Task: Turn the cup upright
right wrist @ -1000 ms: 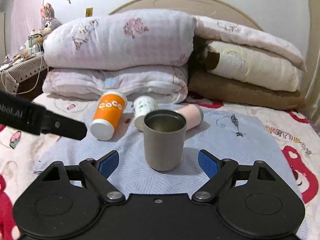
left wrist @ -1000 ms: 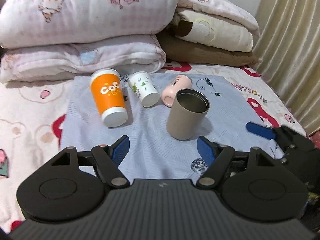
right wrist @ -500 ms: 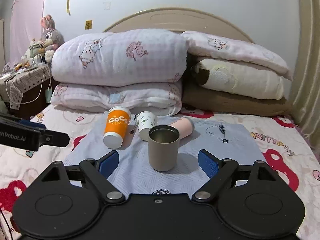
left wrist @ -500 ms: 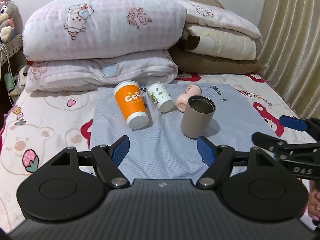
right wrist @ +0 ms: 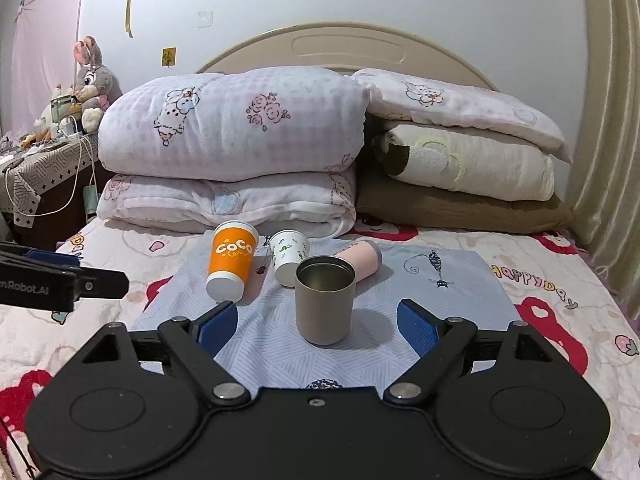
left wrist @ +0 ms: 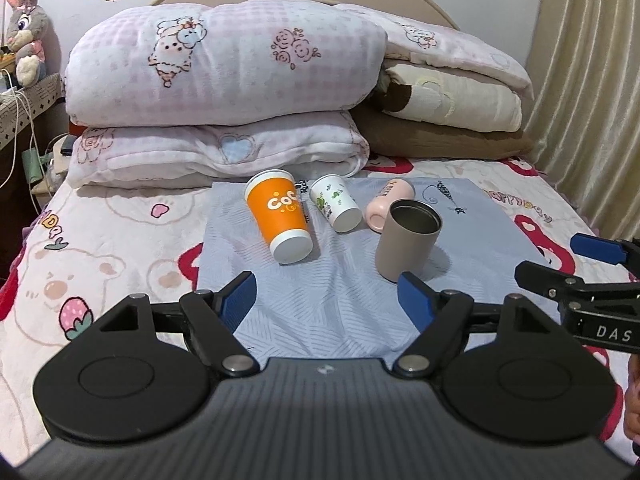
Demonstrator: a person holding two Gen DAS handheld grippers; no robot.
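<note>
A grey-brown metal cup [left wrist: 407, 243] stands upright, mouth up, on a pale blue cloth [left wrist: 340, 304]; it also shows in the right wrist view [right wrist: 325, 299]. An orange "CoCo" paper cup [left wrist: 280, 216], a small white patterned cup [left wrist: 335, 208] and a pink cup [left wrist: 386, 205] lie on their sides behind it. My left gripper [left wrist: 330, 300] is open and empty, short of the cups. My right gripper [right wrist: 320, 326] is open and empty, just short of the upright cup, and appears at the right of the left wrist view [left wrist: 576, 264].
Stacked pillows and folded quilts [left wrist: 224, 92] fill the head of the bed behind the cups. A curtain [left wrist: 592, 60] hangs at the right. A bedside table [right wrist: 36, 168] with cables and a plush rabbit [right wrist: 94, 84] stands at the left.
Both grippers have pulled back and up from the cups, so the whole bed and headboard show. The cups have not moved.
</note>
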